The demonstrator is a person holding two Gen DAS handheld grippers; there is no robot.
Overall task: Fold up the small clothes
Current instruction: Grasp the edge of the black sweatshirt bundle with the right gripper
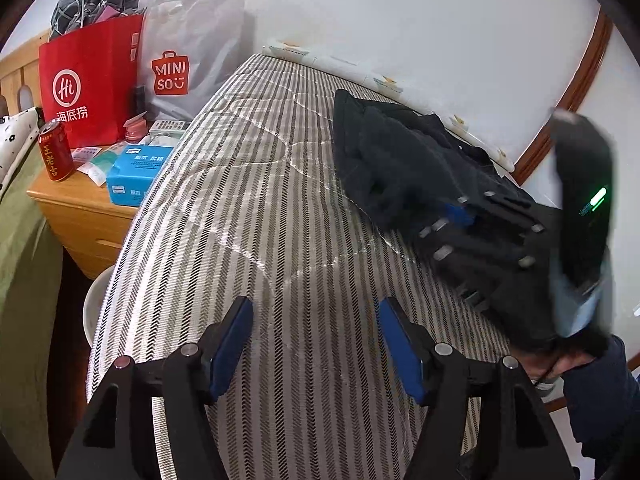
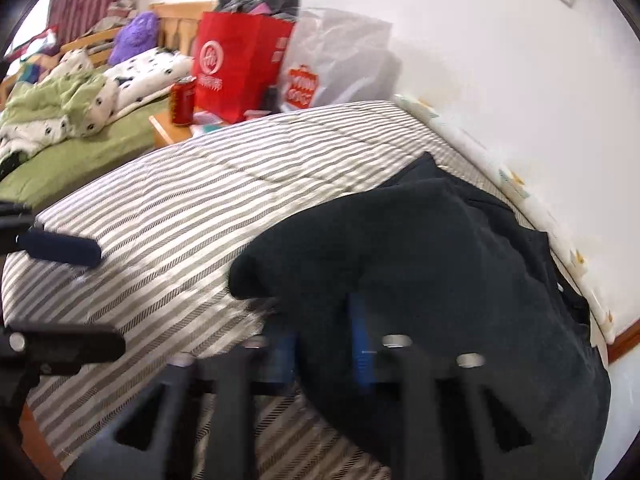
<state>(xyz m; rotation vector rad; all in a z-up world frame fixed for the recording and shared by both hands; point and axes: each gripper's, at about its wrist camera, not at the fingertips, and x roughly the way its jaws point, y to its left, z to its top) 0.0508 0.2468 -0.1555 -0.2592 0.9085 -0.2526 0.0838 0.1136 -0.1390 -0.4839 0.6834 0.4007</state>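
A: Any writing you can read past the left gripper [image 1: 316, 344]?

B: Far ahead and to its left, a red bag [image 1: 90, 84] carries a white ring with "Hi" and three Chinese characters below. Beside it a grey bag [image 1: 192, 48] shows a red logo reading "MINISO". In front of them, a red can [image 1: 55, 152] with gold Chinese characters and a blue tissue pack [image 1: 134, 176] with print too small to read, both on a wooden nightstand [image 1: 84, 216].

A: And the gripper itself?

B: It points downward over the striped mattress [image 1: 248, 184], its blue pads [image 1: 230, 346] standing apart with only bare mattress between them.

A: Where is the garment?

B: The black garment [image 1: 396, 160] lies on the mattress ahead and to the right of the left gripper, near the wall.

A: The right gripper?

B: In the left wrist view the right gripper [image 1: 456, 212] reaches in from the right, blurred, its tips at the cloth's near edge; a hand [image 1: 560, 360] in a dark sleeve holds its handle. In its own view the right gripper [image 2: 324, 344] tilts down into the black garment [image 2: 440, 248], with a fold of cloth lying between the blue pads [image 2: 362, 344], which look drawn in on it. The left gripper's finger [image 2: 60, 250] shows far to its left.
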